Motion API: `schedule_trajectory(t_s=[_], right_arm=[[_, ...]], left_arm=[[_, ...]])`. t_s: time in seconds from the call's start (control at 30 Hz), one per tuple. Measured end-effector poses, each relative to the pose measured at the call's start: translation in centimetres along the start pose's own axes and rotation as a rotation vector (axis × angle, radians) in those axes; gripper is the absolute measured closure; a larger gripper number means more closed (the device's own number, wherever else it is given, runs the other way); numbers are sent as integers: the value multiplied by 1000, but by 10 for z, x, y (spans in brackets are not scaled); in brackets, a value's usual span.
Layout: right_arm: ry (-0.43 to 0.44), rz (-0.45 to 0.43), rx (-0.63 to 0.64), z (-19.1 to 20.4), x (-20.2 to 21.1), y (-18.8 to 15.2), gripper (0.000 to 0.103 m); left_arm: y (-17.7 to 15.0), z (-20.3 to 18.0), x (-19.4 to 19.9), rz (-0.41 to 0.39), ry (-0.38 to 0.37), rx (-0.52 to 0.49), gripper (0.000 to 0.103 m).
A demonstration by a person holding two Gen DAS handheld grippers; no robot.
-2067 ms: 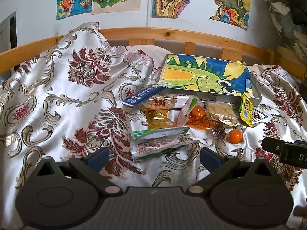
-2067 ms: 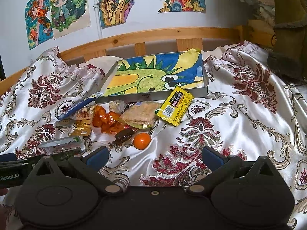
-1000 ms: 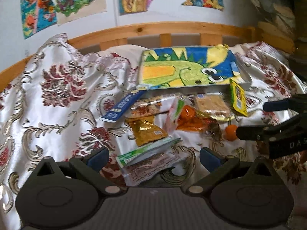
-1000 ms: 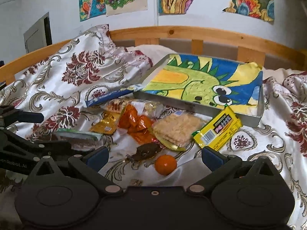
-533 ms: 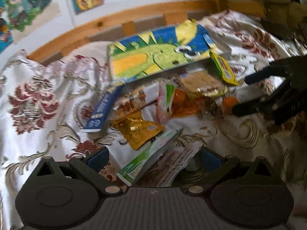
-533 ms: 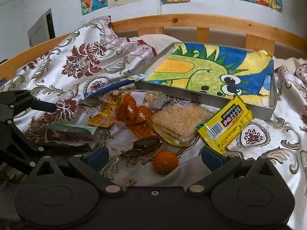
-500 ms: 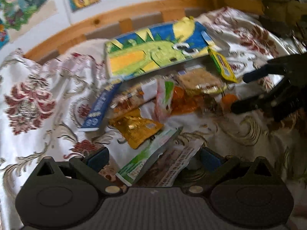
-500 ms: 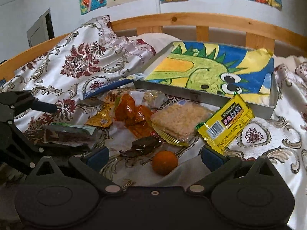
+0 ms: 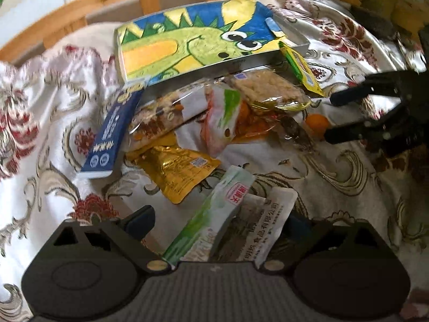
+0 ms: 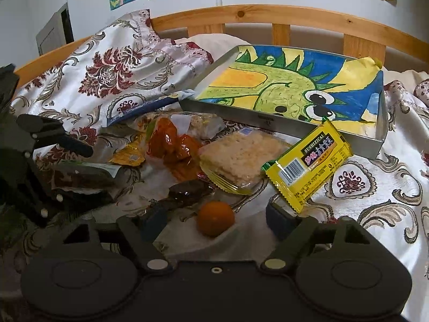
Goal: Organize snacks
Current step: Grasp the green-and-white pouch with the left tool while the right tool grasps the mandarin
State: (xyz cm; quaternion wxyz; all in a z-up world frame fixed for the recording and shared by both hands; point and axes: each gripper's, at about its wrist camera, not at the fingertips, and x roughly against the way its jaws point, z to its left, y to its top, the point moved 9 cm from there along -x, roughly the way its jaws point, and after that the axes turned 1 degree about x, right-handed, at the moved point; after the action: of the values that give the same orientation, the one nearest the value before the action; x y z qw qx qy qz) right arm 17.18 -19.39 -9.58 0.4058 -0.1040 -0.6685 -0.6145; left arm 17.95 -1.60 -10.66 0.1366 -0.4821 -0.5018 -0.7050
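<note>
Snacks lie heaped on a flowered bedspread in front of a metal tray (image 10: 268, 120) lined with a dragon drawing. My left gripper (image 9: 218, 222) points down over a green-and-white packet (image 9: 214, 214) and a clear brown packet (image 9: 257, 225). Both lie between its fingers; the jaws are closing and the pads stand clear of them. My right gripper (image 10: 216, 221) straddles a small orange (image 10: 214, 218). Its jaws are closing too, with a gap left on each side of the fruit. The left wrist view shows the right gripper (image 9: 337, 115) beside the orange (image 9: 317, 123).
Nearby lie a yellow packet (image 10: 308, 166), a cracker pack (image 10: 241, 158), an orange-red snack bag (image 10: 174, 145), a dark wrapped sweet (image 10: 187, 190), a gold pouch (image 9: 174, 169) and a blue packet (image 9: 110, 134). A wooden bed rail (image 10: 241, 13) runs behind.
My left gripper has dropped closer and rolled, bringing the two packets between its fingers. My right gripper's fingers have narrowed around the orange.
</note>
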Motion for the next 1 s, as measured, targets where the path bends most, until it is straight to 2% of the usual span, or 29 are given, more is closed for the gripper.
schedule_trajectory(t_s=[0.17, 0.23, 0.4, 0.53, 0.7, 0.9, 1.0], right_arm=[[12, 14, 13, 2, -3, -2, 29], [14, 20, 22, 3, -5, -3, 32], [20, 31, 38, 3, -12, -4, 42], [35, 39, 39, 2, -18, -4, 42], [82, 68, 2, 1, -23, -4, 44], [100, 78, -11, 4, -19, -6, 68], [106, 78, -13, 5, -17, -7, 68]], left_arm=[[-3, 10, -1, 24, -28, 44, 20], [-3, 10, -1, 35, -46, 48, 31], [-1, 5, -4, 73, -74, 49, 43], [0, 4, -8, 122, -114, 100, 51], [4, 2, -12, 186, -173, 175, 57], [8, -5, -14, 191, -237, 307, 58], [11, -8, -18, 188, -244, 347, 58]])
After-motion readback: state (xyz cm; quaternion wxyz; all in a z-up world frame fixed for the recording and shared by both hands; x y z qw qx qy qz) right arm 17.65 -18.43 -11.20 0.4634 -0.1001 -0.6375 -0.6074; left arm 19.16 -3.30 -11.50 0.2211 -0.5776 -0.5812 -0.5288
